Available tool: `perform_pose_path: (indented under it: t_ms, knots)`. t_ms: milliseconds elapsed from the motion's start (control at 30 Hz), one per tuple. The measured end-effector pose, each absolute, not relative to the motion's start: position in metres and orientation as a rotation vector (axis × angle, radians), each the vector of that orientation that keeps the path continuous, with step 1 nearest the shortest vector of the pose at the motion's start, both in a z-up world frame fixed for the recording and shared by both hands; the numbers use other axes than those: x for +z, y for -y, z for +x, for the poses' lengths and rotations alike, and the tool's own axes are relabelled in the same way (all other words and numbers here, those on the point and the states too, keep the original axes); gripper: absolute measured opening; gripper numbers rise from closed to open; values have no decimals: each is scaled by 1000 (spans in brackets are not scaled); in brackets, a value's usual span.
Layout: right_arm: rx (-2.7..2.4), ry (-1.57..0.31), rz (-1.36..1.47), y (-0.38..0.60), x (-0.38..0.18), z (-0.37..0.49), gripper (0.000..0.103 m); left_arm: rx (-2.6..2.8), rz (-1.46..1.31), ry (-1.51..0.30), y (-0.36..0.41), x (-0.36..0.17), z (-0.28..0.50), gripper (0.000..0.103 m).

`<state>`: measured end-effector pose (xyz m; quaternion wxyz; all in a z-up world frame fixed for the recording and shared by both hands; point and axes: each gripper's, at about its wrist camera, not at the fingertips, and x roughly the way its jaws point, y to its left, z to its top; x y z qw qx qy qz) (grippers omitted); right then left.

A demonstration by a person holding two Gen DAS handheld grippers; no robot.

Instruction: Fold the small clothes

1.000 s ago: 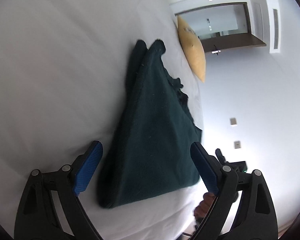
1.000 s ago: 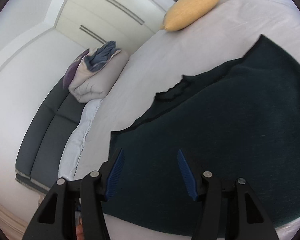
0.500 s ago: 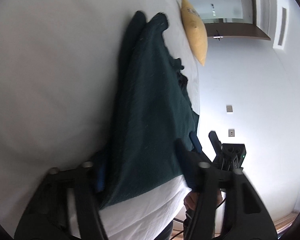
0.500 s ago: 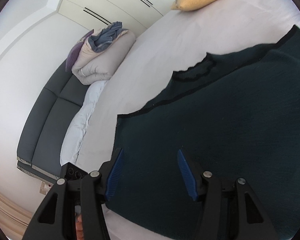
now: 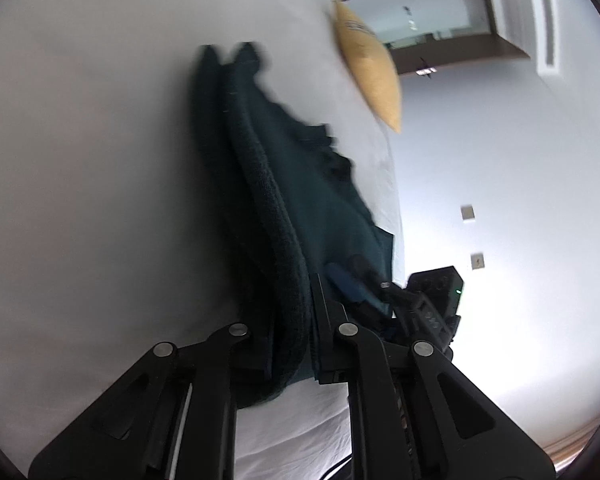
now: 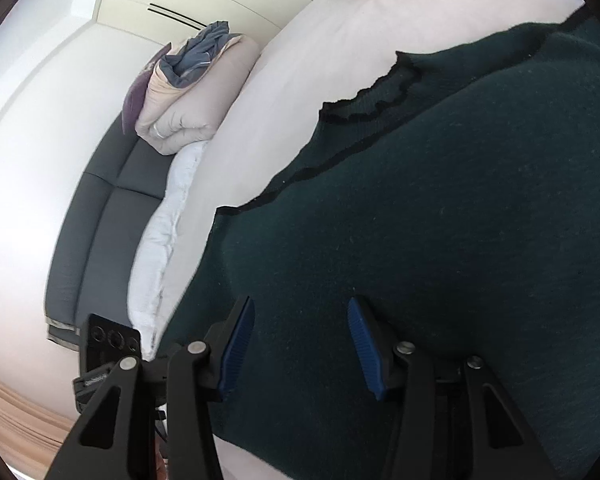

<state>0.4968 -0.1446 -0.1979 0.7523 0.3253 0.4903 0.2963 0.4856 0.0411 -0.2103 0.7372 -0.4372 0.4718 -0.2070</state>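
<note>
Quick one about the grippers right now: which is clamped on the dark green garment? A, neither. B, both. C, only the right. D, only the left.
D: the left gripper pinches a fold of the dark green garment, while the right gripper hovers open above it.

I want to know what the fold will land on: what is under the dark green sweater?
The dark green sweater lies on the white bed sheet, which shows all around it. Whatever is directly beneath the fabric is covered. The left gripper is shut on its near edge.
</note>
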Motion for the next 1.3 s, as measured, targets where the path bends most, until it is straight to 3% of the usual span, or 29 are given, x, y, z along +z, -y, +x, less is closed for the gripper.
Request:
perform_pose_path:
  t_ms: [167, 367, 733, 900, 967, 1033, 1300]
  knots:
    - [692, -1032, 827, 178, -188, 507, 61, -505, -786, -1012, 28, -172, 502, 11]
    - [689, -984, 873, 223, -174, 522, 66, -548, -664, -1105, 100, -196, 512, 11]
    - [687, -1060, 766, 196, -178, 533, 69, -531, -578, -1128, 120, -204, 508, 11]
    - [650, -1098, 696, 174, -177, 551, 50, -526, -566, -1119, 124, -198, 501, 11]
    - [643, -1118, 717, 172, -185, 562, 30, -525, -557, -1117, 124, -195, 499, 11]
    - [618, -1112, 731, 175, -190, 567, 18, -527, -556, -1119, 123, -193, 498, 11]
    - [577, -1029, 631, 203, -168, 565, 13, -578, -536, -1111, 127, -175, 511, 11]
